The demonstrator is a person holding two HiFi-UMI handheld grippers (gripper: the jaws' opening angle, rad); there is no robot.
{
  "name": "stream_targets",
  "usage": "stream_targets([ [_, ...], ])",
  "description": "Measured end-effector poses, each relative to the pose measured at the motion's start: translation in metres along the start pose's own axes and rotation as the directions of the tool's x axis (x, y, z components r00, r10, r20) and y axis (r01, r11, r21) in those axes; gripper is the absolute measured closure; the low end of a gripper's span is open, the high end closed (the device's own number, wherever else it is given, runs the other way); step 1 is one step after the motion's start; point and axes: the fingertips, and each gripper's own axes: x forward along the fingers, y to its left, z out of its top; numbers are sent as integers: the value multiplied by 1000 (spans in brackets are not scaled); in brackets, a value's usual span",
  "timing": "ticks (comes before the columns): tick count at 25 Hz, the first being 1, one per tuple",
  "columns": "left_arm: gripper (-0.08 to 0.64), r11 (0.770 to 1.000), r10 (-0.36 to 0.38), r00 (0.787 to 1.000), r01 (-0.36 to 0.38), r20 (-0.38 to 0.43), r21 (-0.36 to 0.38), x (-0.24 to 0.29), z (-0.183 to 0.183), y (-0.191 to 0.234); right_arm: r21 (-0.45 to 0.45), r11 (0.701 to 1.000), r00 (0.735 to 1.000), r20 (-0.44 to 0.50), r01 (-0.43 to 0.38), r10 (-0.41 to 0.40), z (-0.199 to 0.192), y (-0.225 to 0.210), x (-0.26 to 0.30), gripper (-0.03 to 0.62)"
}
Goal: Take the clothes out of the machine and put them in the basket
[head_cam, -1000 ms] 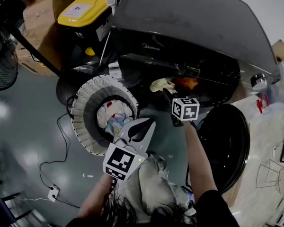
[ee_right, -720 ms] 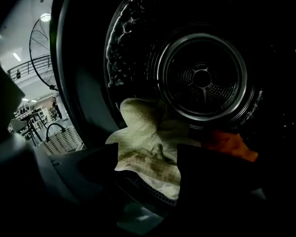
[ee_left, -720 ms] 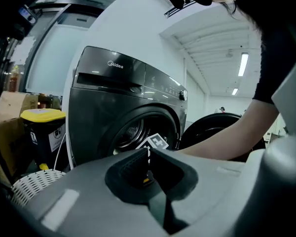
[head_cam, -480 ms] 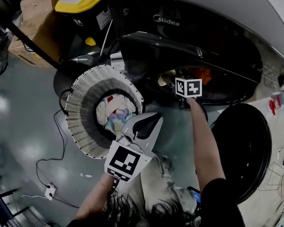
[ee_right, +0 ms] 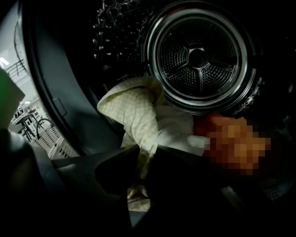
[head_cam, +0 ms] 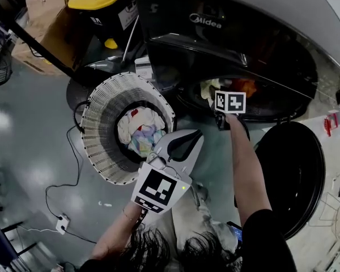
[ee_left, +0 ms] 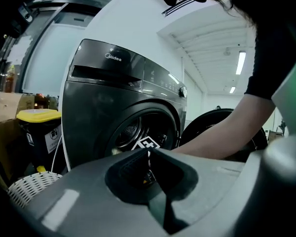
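right gripper view: your right gripper (ee_right: 138, 157) has its fingers clamped on the cream cloth (ee_right: 135, 115) trailing ahead into the drum (ee_right: 202, 58); the basket (head_cam: 96, 123) lies left, by the closed, empty left gripper (ee_left: 149, 154).

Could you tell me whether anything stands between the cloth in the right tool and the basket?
Nothing visible does. The right tool is shut on the cloth at the drum mouth, with the basket open close by. The left tool, shut and empty, sits by the basket's rim, off that line.
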Motion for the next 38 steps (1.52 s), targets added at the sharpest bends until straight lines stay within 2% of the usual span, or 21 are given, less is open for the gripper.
stream_targets([
  [4,558,1000,-20,1000,20,-10,-14,-11,19,-9,11,1000,999,37,20,-20,-1,3,-40,517],
  [9,558,998,-37,999,36,-23,-42,-27,49,-24,28,1000,996,90,-10,8,3,24,-100,517],
  [21,558,997,-46,998,43,-53,-62,-77,142,-48,123,991,993,106,-58,45,25,77,-225,518],
  [30,558,998,-69,994,69,-89,7,-105,199,-63,170,982,992,112,-83,64,45,114,-304,518],
  [38,558,997,-77,994,79,-83,24,-138,236,-75,190,977,986,149,-98,70,69,148,-367,518],
])
